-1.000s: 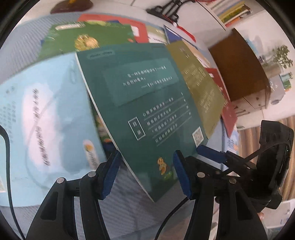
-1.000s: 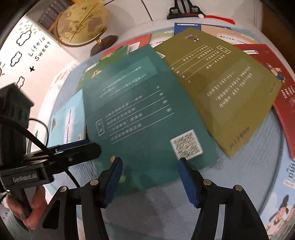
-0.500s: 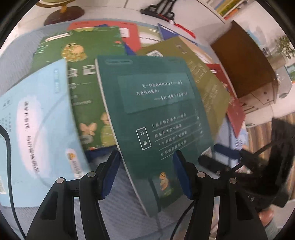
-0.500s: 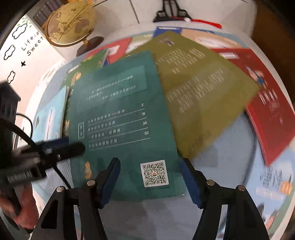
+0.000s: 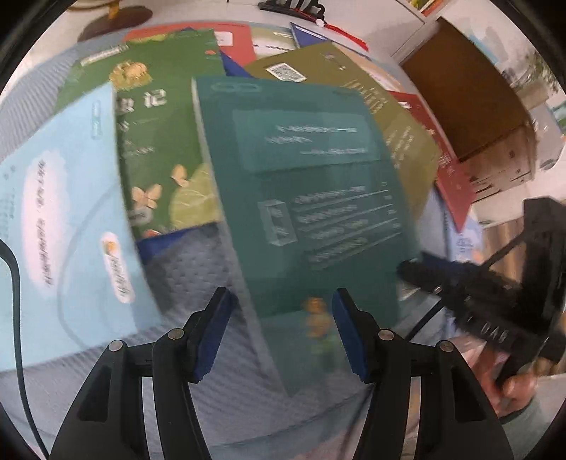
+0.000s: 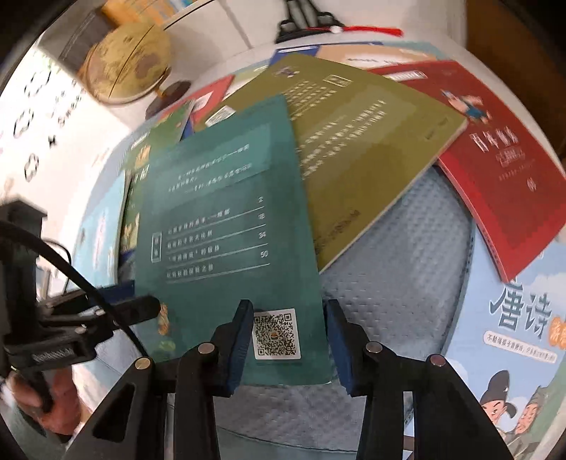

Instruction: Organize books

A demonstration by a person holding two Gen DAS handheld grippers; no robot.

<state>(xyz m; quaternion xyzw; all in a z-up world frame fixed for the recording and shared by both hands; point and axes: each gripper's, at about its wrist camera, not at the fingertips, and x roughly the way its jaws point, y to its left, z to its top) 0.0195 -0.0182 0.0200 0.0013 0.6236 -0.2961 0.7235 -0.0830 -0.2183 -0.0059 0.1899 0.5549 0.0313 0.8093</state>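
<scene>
Teal book, back cover up with a white QR sticker near its lower edge, lies on top of a loose spread of books on a blue-grey quilted cloth. Its right edge overlaps an olive book; a red book sits partly under the olive one, further right. A light-blue picture book with cartoon figures lies at the right, its top corner under the red book. To the teal book's left, a green book with butterflies, then a pale-blue book overlapping that one's left side. Right gripper: jaws closing, straddling the teal book's near edge, QR sticker between the blue pads; right pad just beside the book's corner; whether either pad presses the cover cannot be told. Left gripper: jaws about half apart, set over the teal book's near left corner; the view is blurred and no grip is evident. Each gripper shows in the other's view, at the book's opposite side. A globe on a dark base stands beyond the cloth, with a black stand and red tassel near the far edge.
</scene>
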